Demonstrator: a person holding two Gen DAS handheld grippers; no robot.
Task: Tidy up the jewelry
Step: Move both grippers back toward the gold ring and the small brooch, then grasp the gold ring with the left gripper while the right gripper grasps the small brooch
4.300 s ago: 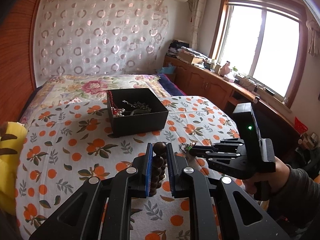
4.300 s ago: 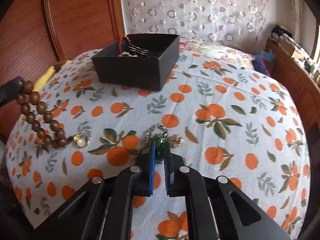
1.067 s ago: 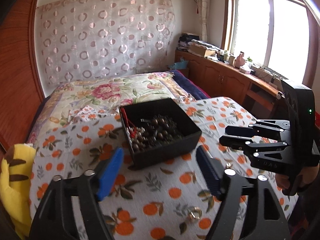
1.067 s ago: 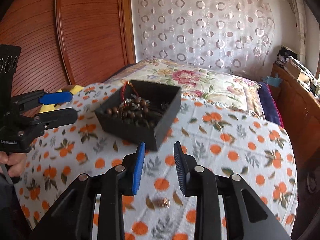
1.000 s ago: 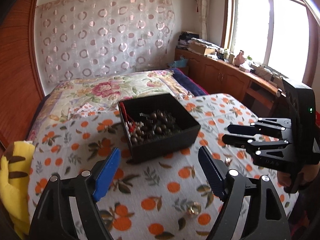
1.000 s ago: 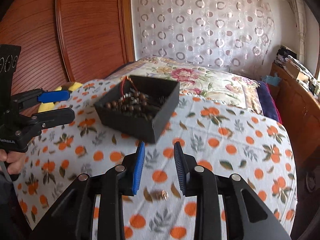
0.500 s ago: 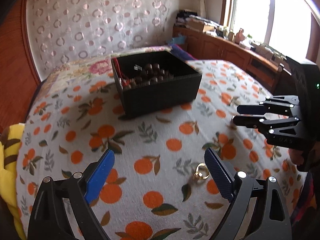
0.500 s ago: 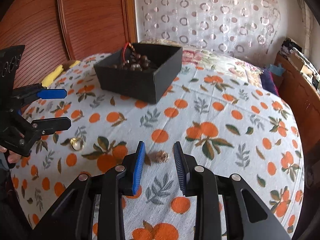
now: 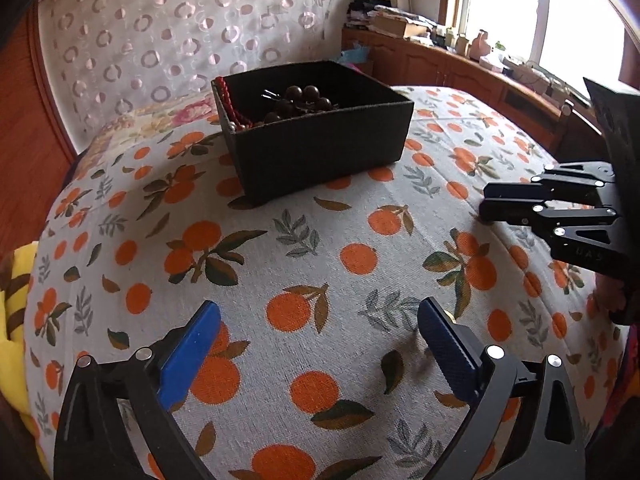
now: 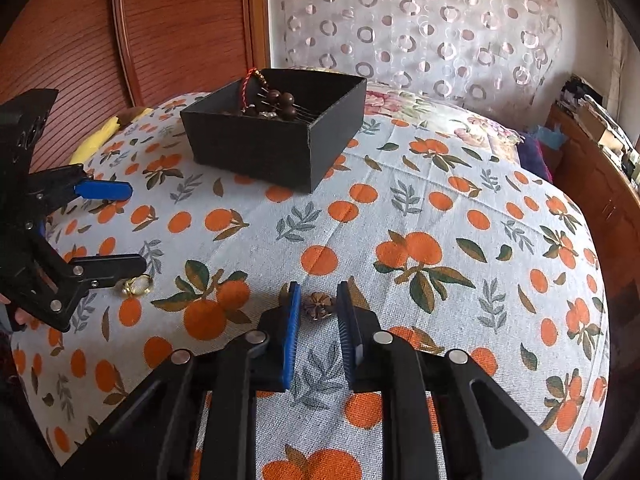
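Jewelry on the orange-print bed

Beads fill the black box [image 10: 276,136] that sits on the bed cover [image 10: 440,216] with its orange fruit print. Dark brown round beads [image 9: 304,98] are piled inside it, and a red string of beads [image 9: 228,96] hangs over its far-left rim.

Right hand-held gripper [image 10: 318,306] is low over the cover, its jaws a little apart. A small brown flower-shaped charm [image 10: 318,306] lies on the cloth between the two fingertips — I cannot tell if they touch it.

Left hand-held gripper [image 9: 318,322] has its jaws spread wide, with nothing between them but cloth. In the right wrist view it [image 10: 120,226] shows at the left edge, and a gold ring [image 10: 138,284] lies on the cover just beside its lower finger, maybe touching. In the left wrist view only a tiny bit of gold peeks out by the right finger.

A yellow striped cloth [image 9: 10,300] lies at the left edge of the bed.
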